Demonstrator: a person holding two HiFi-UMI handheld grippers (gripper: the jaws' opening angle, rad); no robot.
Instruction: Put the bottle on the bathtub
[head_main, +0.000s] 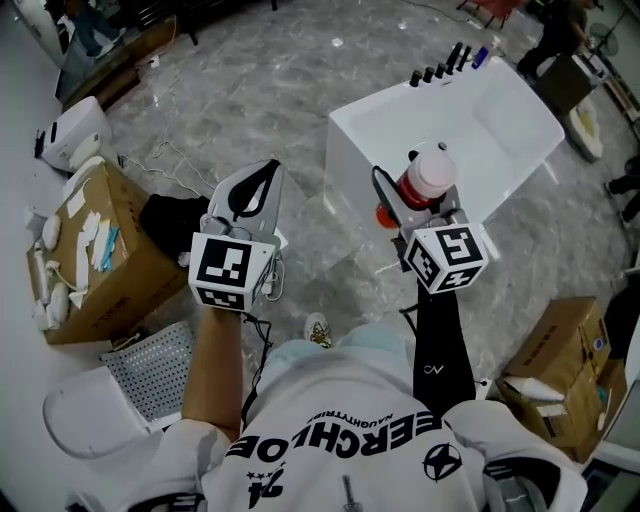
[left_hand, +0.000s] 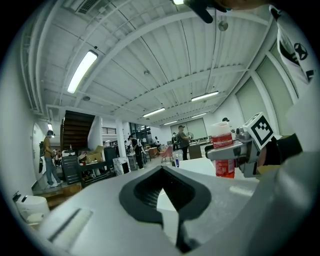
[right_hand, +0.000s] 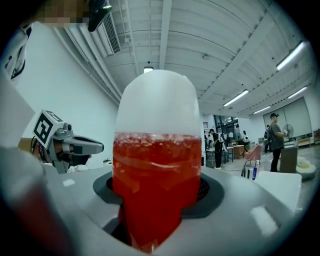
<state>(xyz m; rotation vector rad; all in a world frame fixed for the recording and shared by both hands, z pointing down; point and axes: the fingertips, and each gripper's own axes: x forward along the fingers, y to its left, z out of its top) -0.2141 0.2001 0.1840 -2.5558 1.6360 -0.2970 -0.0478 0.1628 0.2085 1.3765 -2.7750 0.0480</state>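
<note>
Between the jaws of the right claw (head_main: 415, 196), a clear plastic bottle of red liquid (head_main: 428, 178) with a white domed cap (head_main: 433, 170) stands upright; the jaws stand part-way apart and press on its sides, so the claw holds it; in the right gripper view the bottle (right_hand: 157, 165) fills the gap of the claw (right_hand: 155, 200), and its cap (right_hand: 157, 100) rises above the jaws. Beyond this claw's tips lies the white rectangular bathtub (head_main: 365, 180); in the head view the bottle overlaps the tub's near rim, carried in the claw and not set down; whether it is above the rim cannot be told. On the rim farthest from the claw stands a row of small dark bottles (head_main: 440, 68), with a blue one (head_main: 481, 57) at its end. To the left of the right claw, well apart from it, the left claw (head_main: 266, 172) is held at about the same height; its jaws are together at the tips and hold nothing, as the left gripper view (left_hand: 164, 175) shows; from there the bottle (left_hand: 223, 150) appears to its right. Left of the left claw, lower down, an open brown cardboard box (head_main: 120, 270) rests on the grey marbled floor (head_main: 280, 80).
</note>
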